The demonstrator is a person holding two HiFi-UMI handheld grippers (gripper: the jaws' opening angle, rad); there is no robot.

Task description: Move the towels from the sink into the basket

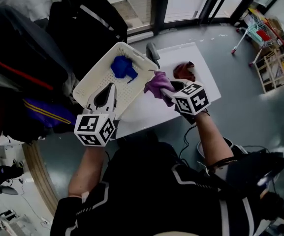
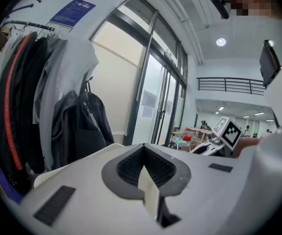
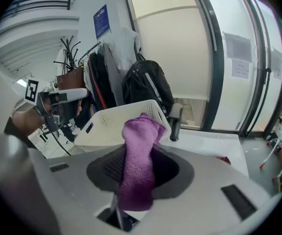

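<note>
The right gripper (image 1: 167, 93) jaws pinch a purple terry towel (image 1: 156, 85) near the dark faucet (image 1: 153, 54). The left gripper (image 1: 105, 96) jaws clamp the white perforated basket (image 1: 96, 80), which holds a blue towel (image 1: 123, 67).

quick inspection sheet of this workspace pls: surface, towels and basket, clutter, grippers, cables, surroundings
surface: white sink top, dark faucet at its back
job's things: white perforated plastic basket holds a blue towel; dark red towel on the sink; purple towel gripped
clutter: nothing seen
grippers: left gripper fingers shut on the basket's rim; right gripper fingers shut on the purple towel
cables: black cable by the right forearm
surroundings: hanging coats, black backpack, glass doors
</note>
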